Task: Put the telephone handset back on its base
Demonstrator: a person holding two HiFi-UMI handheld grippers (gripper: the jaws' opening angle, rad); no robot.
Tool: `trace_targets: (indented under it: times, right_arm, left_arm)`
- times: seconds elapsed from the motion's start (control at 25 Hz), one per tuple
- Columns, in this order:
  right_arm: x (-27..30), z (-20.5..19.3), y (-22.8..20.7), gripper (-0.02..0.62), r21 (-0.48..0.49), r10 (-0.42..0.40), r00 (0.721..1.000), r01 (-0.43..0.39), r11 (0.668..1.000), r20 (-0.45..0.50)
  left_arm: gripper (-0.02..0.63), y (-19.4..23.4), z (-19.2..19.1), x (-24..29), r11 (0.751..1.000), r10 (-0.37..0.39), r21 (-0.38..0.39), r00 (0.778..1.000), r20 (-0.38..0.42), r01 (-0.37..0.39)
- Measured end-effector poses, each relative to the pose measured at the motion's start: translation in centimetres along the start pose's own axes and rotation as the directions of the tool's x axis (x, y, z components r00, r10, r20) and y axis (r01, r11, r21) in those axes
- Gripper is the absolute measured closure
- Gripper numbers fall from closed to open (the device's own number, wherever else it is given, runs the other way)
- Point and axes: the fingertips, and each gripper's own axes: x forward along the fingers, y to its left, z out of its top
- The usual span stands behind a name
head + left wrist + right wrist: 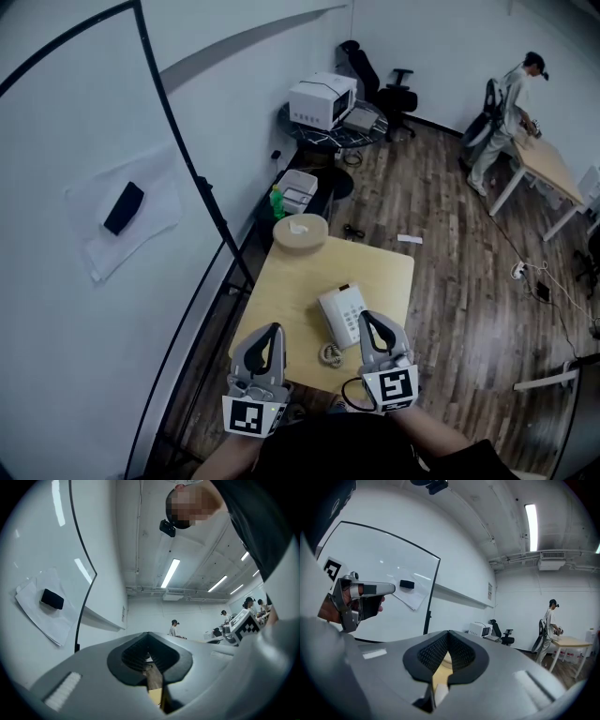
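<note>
The white telephone (339, 314) lies on the light wooden table (291, 286), near its front edge; whether the handset rests on the base I cannot tell. Its coiled cord (330, 354) sits just in front of it. My right gripper (367, 317) hangs over the phone's right side, jaws shut and empty, tips meeting in the right gripper view (449, 633). Left of the phone and cord, my left gripper (275, 328) is held above the table front. Its jaws are also shut with nothing between them (148, 633). Neither gripper touches the phone.
A round tan box (300, 232) sits at the table's far edge. Beyond it are a green bottle (277, 202) and a white bin (298, 187). A whiteboard (84, 141) with an eraser (123, 207) stands at left. A person (506, 112) works at a far desk.
</note>
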Motion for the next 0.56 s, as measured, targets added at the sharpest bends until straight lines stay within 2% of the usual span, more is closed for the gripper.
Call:
trace_targets:
  times: [0.56]
  right_arm:
    - [-0.17, -0.48, -0.12, 0.589, 0.002, -0.002, 1.000, 0.002, 1.000, -0.006]
  left_arm:
    - [0.606, -0.32, -0.13, -0.28, 1.000, -0.001, -0.020, 1.000, -0.004, 0.001]
